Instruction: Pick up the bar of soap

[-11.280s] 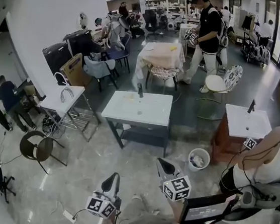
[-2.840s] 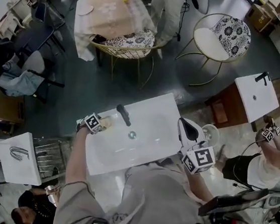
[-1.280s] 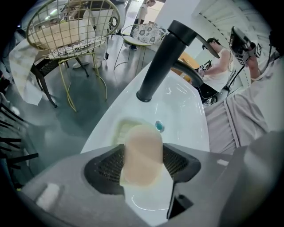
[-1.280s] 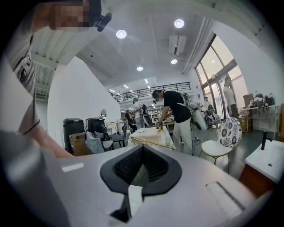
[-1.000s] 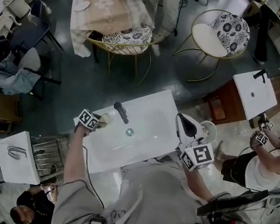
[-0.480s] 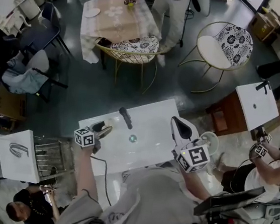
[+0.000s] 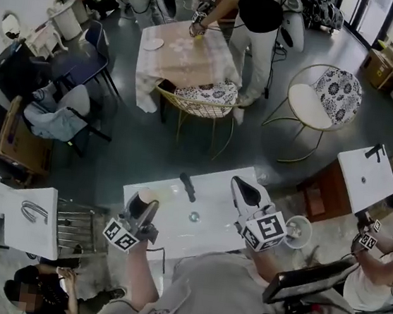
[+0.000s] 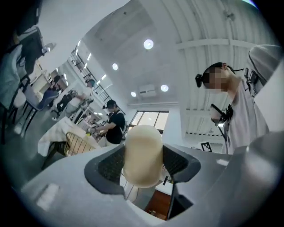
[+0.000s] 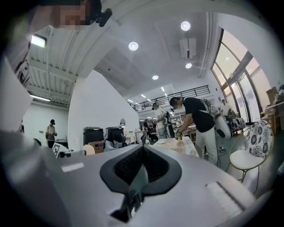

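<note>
The bar of soap (image 8: pixel 142 148) is a cream, rounded block. My left gripper (image 8: pixel 143 160) is shut on it, its dark pads pressing both sides, and it points up toward the ceiling. From the head view, that gripper (image 7: pixel 140 206) holds the soap (image 7: pixel 146 196) above the left part of the white sink (image 7: pixel 211 236). The sink has a black faucet (image 7: pixel 188 186) and a round drain (image 7: pixel 194 217). My right gripper (image 7: pixel 244 189) hovers over the sink's right side. In its own view the right gripper (image 9: pixel 142 166) has its jaws together with nothing between them.
A white bucket (image 7: pixel 295 231) stands right of the sink. A wire rack (image 7: pixel 73 219) and a white board (image 7: pixel 15 217) are at the left. A second sink (image 7: pixel 366 177) is at the right. Beyond are a wicker chair (image 7: pixel 202 96), a clothed table (image 7: pixel 188 52) and a person (image 7: pixel 260 15).
My left gripper has lifted off the sink's back left corner with the soap in it and come toward me. The head view has tilted up. My right gripper has barely moved.
</note>
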Demonstrator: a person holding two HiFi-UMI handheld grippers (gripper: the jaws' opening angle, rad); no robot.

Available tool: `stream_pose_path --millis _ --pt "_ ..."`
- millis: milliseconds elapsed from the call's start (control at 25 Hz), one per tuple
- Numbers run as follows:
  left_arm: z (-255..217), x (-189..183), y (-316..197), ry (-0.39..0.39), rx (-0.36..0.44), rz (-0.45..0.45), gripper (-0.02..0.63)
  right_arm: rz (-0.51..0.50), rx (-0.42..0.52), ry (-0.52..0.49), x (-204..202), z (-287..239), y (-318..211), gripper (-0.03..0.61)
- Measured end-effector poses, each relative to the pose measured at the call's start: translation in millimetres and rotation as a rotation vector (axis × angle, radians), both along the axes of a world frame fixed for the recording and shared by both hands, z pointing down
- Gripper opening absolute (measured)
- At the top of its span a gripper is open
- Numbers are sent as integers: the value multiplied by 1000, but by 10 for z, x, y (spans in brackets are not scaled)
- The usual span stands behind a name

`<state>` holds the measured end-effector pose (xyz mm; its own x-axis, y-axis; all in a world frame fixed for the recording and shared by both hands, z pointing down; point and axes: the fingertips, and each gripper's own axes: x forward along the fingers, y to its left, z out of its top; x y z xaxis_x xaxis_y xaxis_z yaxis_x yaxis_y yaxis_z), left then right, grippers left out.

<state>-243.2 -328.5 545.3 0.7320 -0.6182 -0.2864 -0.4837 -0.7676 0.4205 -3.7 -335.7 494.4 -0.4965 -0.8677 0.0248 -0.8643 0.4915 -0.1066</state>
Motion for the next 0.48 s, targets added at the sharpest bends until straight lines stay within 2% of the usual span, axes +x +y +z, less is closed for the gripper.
stream_pose_path --millis 200,360,480 --pt "-1033 45 298 -35 224 -74 256 -35 62 8 -101 -219 -110 -2" --pt "-1568 106 506 -117 342 -137 256 -50 107 -4 -170 -386 -149 -2" --pt "-1758 124 609 -117 406 -149 256 -61 122 -10 -233 -412 -190 -2"
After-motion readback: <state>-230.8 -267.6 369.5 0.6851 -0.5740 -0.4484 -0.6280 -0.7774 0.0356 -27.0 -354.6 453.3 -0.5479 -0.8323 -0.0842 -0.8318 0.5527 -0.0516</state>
